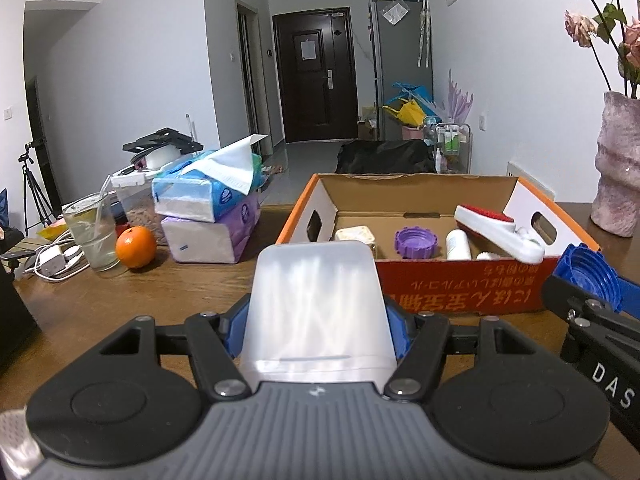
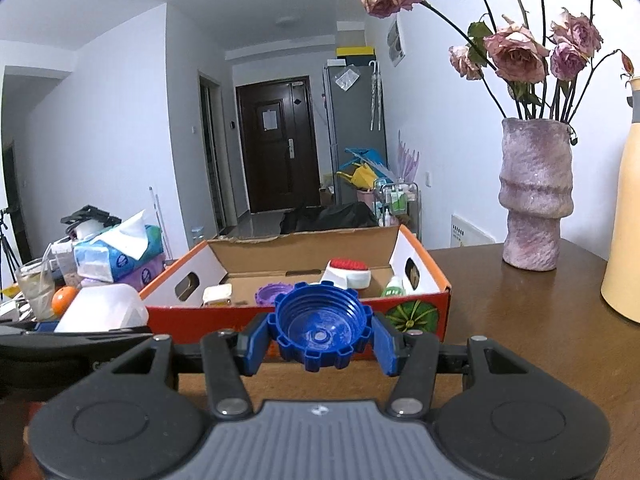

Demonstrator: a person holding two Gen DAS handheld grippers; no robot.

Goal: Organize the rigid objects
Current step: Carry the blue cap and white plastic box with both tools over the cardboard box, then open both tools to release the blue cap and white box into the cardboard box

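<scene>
My left gripper (image 1: 316,334) is shut on a translucent white plastic box (image 1: 316,308), held above the wooden table in front of the orange cardboard box (image 1: 460,288). My right gripper (image 2: 320,340) is shut on a blue ribbed cap (image 2: 320,328), its hollow side facing the camera, just before the cardboard box (image 2: 200,322). The blue cap also shows at the right of the left wrist view (image 1: 592,276). Inside the cardboard box lie a purple cap (image 1: 416,242), a white and red brush (image 1: 496,228), a white bottle (image 1: 458,244) and a cream tub (image 1: 356,238).
Stacked tissue packs (image 1: 212,216), an orange (image 1: 136,247) and a glass with a straw (image 1: 94,236) stand left of the box. A pink vase (image 2: 534,196) of dried roses and a yellow jug (image 2: 624,232) stand right. Cables (image 1: 56,260) lie far left.
</scene>
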